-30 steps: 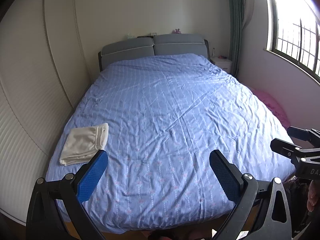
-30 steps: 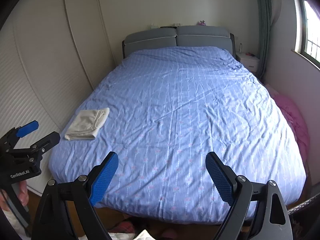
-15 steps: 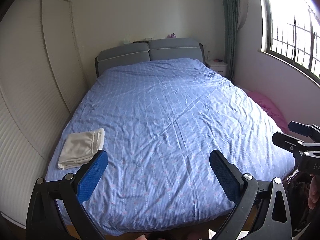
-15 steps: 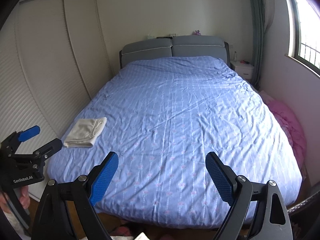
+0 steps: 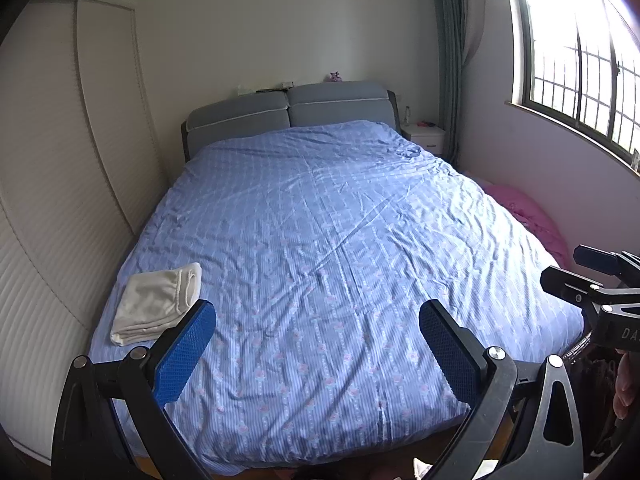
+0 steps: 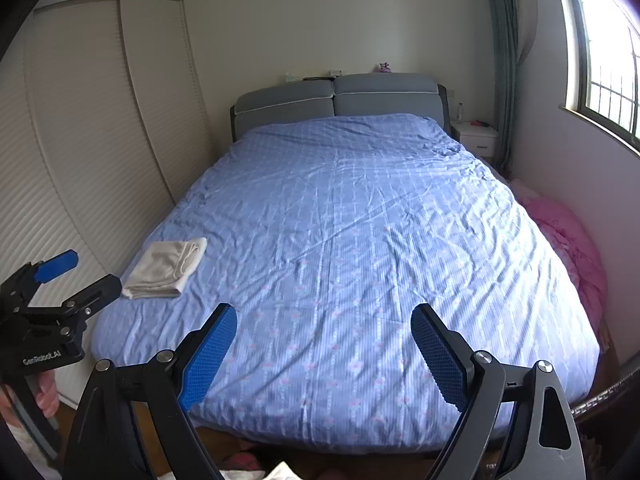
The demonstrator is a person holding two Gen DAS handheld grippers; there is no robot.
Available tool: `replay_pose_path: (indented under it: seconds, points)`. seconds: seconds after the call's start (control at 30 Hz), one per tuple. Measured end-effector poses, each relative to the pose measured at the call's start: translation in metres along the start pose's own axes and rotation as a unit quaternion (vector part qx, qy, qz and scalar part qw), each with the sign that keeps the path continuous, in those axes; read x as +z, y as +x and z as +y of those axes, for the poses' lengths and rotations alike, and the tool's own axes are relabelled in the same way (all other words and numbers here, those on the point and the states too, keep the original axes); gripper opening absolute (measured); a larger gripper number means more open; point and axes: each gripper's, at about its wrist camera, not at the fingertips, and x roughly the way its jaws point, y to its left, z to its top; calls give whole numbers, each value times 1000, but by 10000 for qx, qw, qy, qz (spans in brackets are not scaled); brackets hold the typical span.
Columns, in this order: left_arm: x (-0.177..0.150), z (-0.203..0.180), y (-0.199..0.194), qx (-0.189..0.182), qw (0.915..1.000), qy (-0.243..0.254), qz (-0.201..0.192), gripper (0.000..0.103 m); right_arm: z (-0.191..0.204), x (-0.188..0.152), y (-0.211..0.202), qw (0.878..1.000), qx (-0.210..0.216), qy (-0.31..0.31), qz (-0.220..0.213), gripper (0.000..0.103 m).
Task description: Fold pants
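- We hold our left gripper (image 5: 318, 344) above the foot of the bed (image 5: 340, 240), with its fingers spread wide and nothing between them.
- Our right gripper (image 6: 324, 342) is the same: jaws wide apart, empty, and well above the blue cover.
- The pants (image 5: 158, 306) lie already folded into a small cream bundle near the left edge of the bed, close to the foot corner.
- In the left wrist view the bundle is at about 10 o'clock from the fingers and seems to sit just beside the left blue pad (image 5: 184, 354), but we judge it lies lower and farther off, not touching.
- In the right wrist view the pants (image 6: 166, 268) are also at about 10 o'clock, but well apart from the fingers.
- The long axis of the bundle runs roughly from 7 o'clock to 1 o'clock, along the side of the bed.
- We judge the left gripper is the nearer one, so any further move on the bundle belongs to it.
- We judge the folding looks finished, or nearly so.
- We see no box or basket; a pink heap (image 6: 568, 240) lies at 3 o'clock, beside the bed.
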Motion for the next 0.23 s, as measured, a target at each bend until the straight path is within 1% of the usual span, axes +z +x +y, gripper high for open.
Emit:
replay_pose_path:
  seconds: [0.23]
  points:
    - [0, 8, -2, -62, 10000, -20, -67, 103, 3, 0, -3, 10000, -33, 32, -1, 90]
